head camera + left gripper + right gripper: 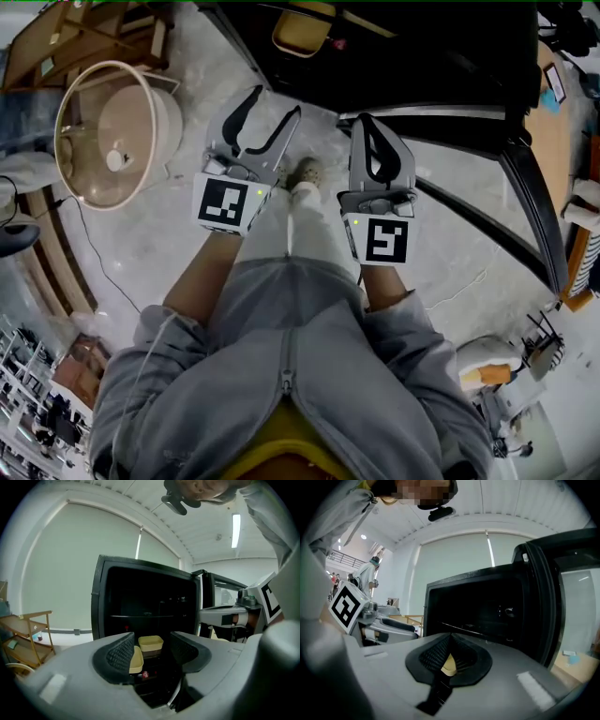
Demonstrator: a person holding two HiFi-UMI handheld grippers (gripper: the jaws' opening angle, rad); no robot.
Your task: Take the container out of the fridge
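Left hand-held gripper (275,103) spread and empty, right hand-held gripper (367,122) pressed together, near the open fridge (431,66) in head view. Left gripper view: beige container (151,642) on a shelf far inside the fridge, beyond the parted jaws. Right gripper view: jaws meeting, nothing pinched.

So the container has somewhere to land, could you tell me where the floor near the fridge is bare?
Bare floor lies between the round tub and the left gripper, and between the right gripper and the fridge door. Inside the fridge, containers fill the lower part.
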